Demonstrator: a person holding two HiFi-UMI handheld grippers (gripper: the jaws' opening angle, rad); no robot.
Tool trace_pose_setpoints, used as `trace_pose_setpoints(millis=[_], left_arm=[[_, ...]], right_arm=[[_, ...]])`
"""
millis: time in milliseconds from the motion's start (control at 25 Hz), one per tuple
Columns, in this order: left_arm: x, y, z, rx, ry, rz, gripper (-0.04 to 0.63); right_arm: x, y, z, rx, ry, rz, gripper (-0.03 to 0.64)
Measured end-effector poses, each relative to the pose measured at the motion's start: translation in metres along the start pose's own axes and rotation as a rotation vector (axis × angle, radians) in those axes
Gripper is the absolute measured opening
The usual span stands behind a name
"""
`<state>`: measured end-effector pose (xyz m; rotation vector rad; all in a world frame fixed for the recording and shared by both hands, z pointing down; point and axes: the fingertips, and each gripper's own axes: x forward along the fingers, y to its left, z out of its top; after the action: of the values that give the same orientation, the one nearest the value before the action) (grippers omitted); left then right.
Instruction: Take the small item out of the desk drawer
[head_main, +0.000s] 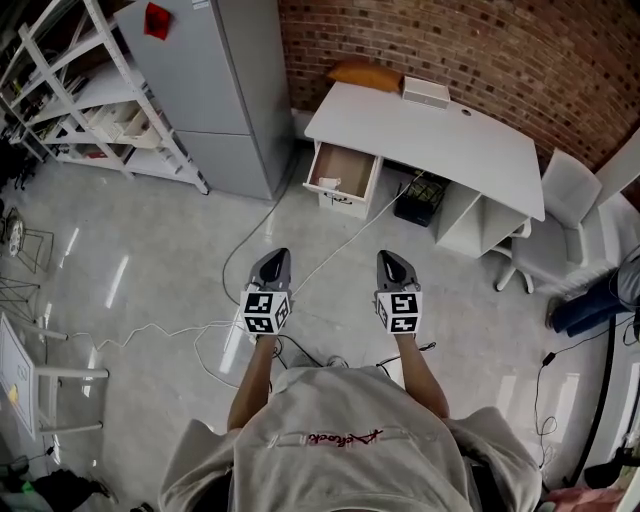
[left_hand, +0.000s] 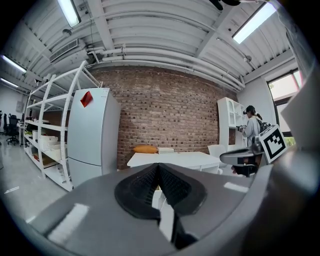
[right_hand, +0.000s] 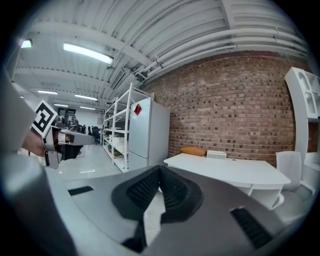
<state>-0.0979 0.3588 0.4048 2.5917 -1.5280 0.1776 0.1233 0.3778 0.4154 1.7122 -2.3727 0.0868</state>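
Observation:
A white desk (head_main: 440, 135) stands against the brick wall, well ahead of me. Its left drawer (head_main: 356, 190) is pulled open, and a small pale item (head_main: 328, 183) lies at the drawer's front left. My left gripper (head_main: 274, 262) and right gripper (head_main: 393, 262) are held side by side over the floor, both pointing at the desk and far short of the drawer. The left gripper (left_hand: 159, 167) has its pads closed together with nothing between them. The right gripper (right_hand: 160, 171) is likewise shut and empty. In both gripper views the jaws hide the drawer.
A grey fridge (head_main: 220, 90) stands left of the desk, with white shelving (head_main: 90, 100) further left. An orange cushion (head_main: 368, 75) and a white box (head_main: 426, 92) lie on the desk, a black box (head_main: 420, 198) under it. Cables (head_main: 250, 250) cross the floor; a white chair (head_main: 560, 215) stands right.

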Motion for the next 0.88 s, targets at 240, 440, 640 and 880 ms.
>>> trace_pose_setpoints(millis=[240, 440, 640, 880], left_arm=[[0.005, -0.011, -0.004, 0.001, 0.015, -0.004, 0.009], [0.016, -0.014, -0.008, 0.002, 0.02, -0.008, 0.009], [0.026, -0.01, -0.013, -0.004, 0.018, -0.006, 0.009], [0.048, 0.004, -0.011, -0.008, 0.013, -0.006, 0.009]], right_arm=[[-0.002, -0.009, -0.008, 0.008, 0.015, 0.005, 0.011], [0.005, -0.014, -0.014, 0.011, 0.022, 0.013, 0.011], [0.015, -0.018, -0.019, 0.014, 0.024, 0.012, 0.011], [0.039, -0.026, -0.016, 0.011, 0.019, 0.007, 0.011]])
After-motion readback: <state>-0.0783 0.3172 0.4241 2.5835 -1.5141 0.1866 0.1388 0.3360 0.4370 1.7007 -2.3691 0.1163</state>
